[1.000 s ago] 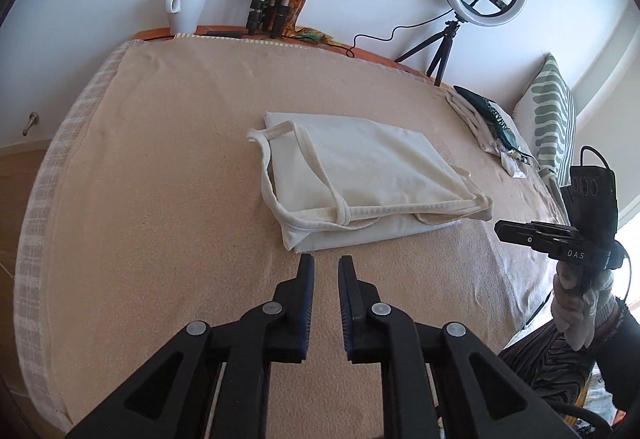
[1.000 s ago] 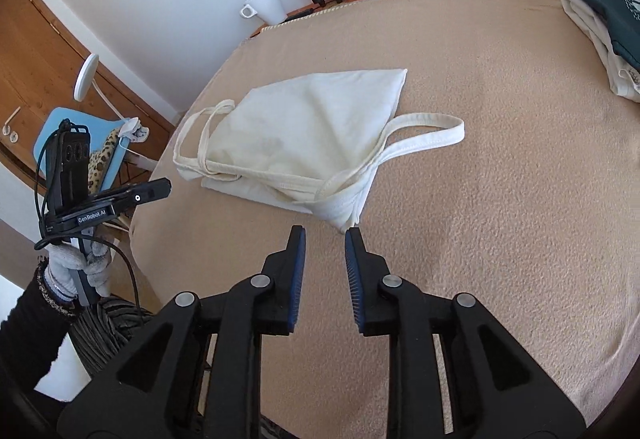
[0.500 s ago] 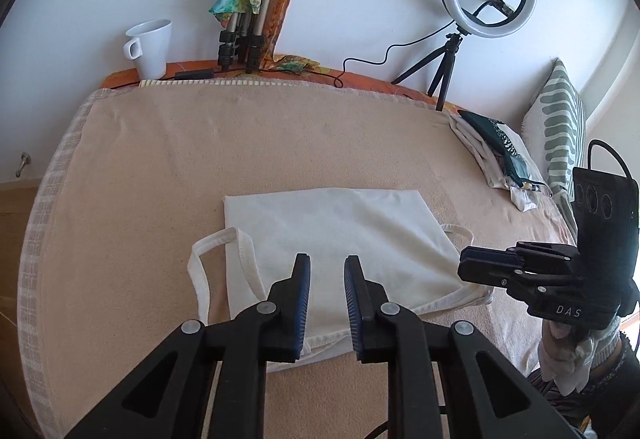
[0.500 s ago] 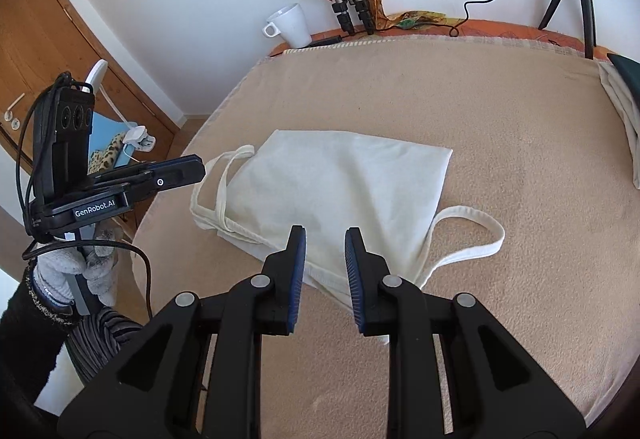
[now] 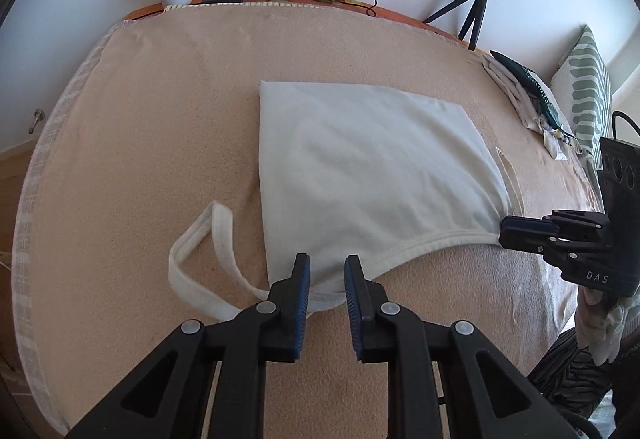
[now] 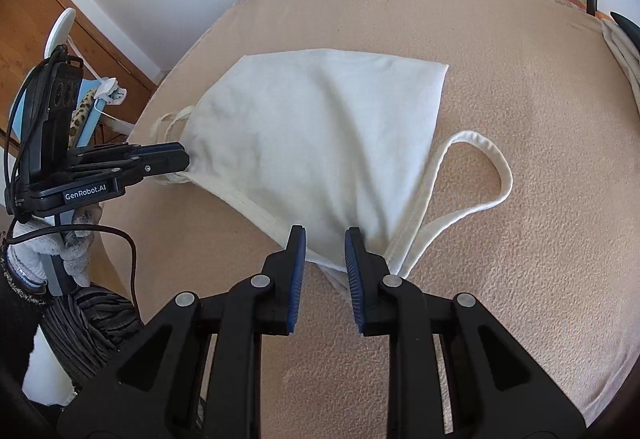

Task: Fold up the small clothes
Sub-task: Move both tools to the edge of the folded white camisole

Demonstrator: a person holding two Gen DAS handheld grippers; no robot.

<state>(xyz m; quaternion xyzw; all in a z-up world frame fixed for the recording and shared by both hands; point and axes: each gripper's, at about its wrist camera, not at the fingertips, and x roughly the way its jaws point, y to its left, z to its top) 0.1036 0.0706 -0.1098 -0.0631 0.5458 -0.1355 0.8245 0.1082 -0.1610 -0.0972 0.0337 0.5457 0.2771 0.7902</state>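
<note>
Both grippers (image 5: pixel 327 281) (image 6: pixel 325 251) now over bag's (image 5: pixel 360 167) hem

The left gripper (image 5: pixel 327 266) points steeply down, its blue-padded jaws a small gap apart, tips over the near hem of the cream garment (image 5: pixel 360 159); the right gripper (image 6: pixel 325 239) tilts down alike, jaws parted about as much, at the garment's other near corner; a gloved hand (image 6: pixel 60 239) holds the left gripper's handle.
</note>
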